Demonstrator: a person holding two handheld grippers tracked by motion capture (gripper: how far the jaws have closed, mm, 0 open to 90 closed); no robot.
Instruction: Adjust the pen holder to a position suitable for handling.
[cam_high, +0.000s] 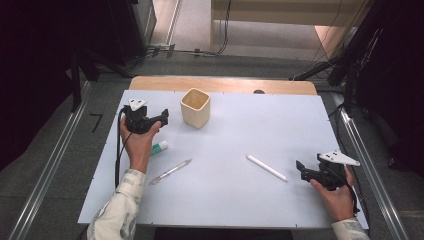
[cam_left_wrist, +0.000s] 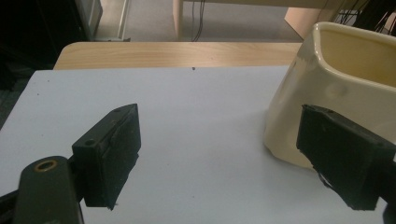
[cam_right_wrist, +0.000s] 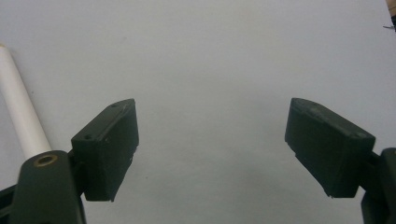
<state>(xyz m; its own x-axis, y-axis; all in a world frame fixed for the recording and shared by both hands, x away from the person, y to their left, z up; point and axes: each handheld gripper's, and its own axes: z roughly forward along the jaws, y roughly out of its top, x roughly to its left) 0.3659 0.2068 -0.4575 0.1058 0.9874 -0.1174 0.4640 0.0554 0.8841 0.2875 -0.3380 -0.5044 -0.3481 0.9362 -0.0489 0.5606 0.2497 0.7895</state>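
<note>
A cream square cup (cam_high: 195, 107) stands upright near the table's back edge. My left gripper (cam_high: 163, 118) hovers just left of it, open and holding nothing; in the left gripper view the cup (cam_left_wrist: 341, 88) sits behind the right jaw. A clear pen (cam_high: 171, 171) and a white-and-green glue stick (cam_high: 159, 147) lie near the left hand. A white marker (cam_high: 267, 167) lies right of centre. My right gripper (cam_high: 300, 170) rests open at the front right, a short way from the marker's end, and the marker (cam_right_wrist: 21, 112) lies past its left jaw.
The white table top (cam_high: 235, 130) has a wooden strip (cam_high: 222, 84) along its back edge. Dark stands and cables surround the table on the floor. Metal rails (cam_high: 370, 165) run along both sides.
</note>
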